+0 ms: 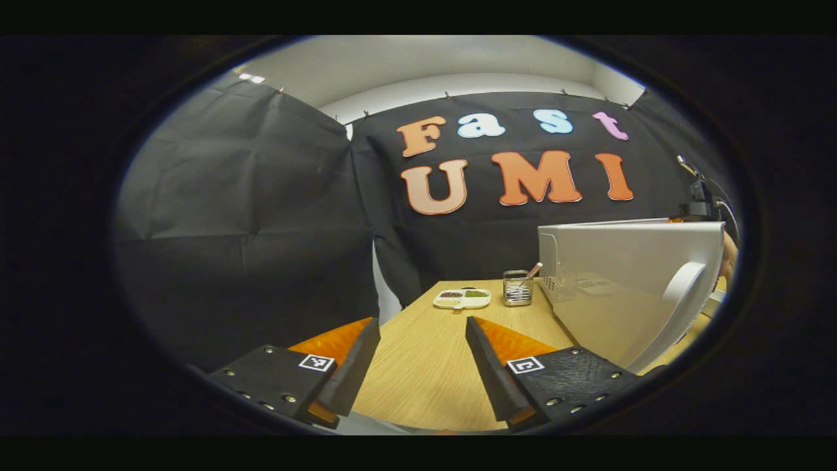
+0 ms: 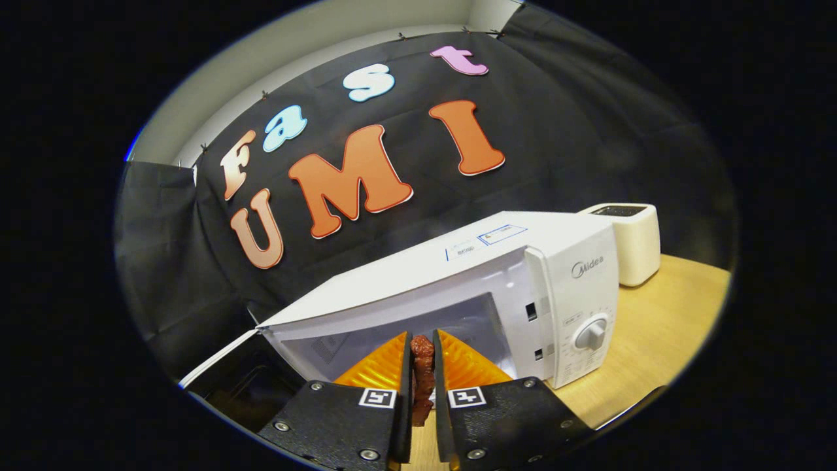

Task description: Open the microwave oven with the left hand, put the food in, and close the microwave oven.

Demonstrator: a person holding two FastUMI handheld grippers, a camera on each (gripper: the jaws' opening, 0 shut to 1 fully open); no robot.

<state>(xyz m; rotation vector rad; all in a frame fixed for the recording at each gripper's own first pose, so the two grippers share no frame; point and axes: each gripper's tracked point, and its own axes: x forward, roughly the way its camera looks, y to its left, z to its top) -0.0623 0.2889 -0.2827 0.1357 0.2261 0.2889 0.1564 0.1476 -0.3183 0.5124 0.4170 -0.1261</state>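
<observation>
There is one microwave oven (image 2: 458,288), white, with its door (image 1: 628,288) swung open. In the right gripper view the door (image 2: 222,366) hangs out to the left and the inside of the oven is a bright box. One round knob (image 2: 590,335) sits on the oven's front panel. One small white box-shaped machine (image 2: 628,242) stands just beside the oven on its far side; it may be a toaster, but I cannot tell for sure.

In the left gripper view there is one white dish (image 1: 461,298) with three little parts that hold bits of food. Near it stands one wire cup (image 1: 518,288) with a stick poking out.

All of this sits on a light wooden bench (image 1: 425,366). Black cloth hangs all around as the walls, and above the cloth the room is white.

There are two sets of tongs. The left tongs (image 1: 422,353) are spread wide apart, holding nothing and touching nothing, with the open door off to their right. The right tongs (image 2: 422,366) are pressed close and pinch one piece of dark red-brown food (image 2: 422,376) between them. The food stands up tall in the tongs, right in front of the open oven, not yet inside.
</observation>
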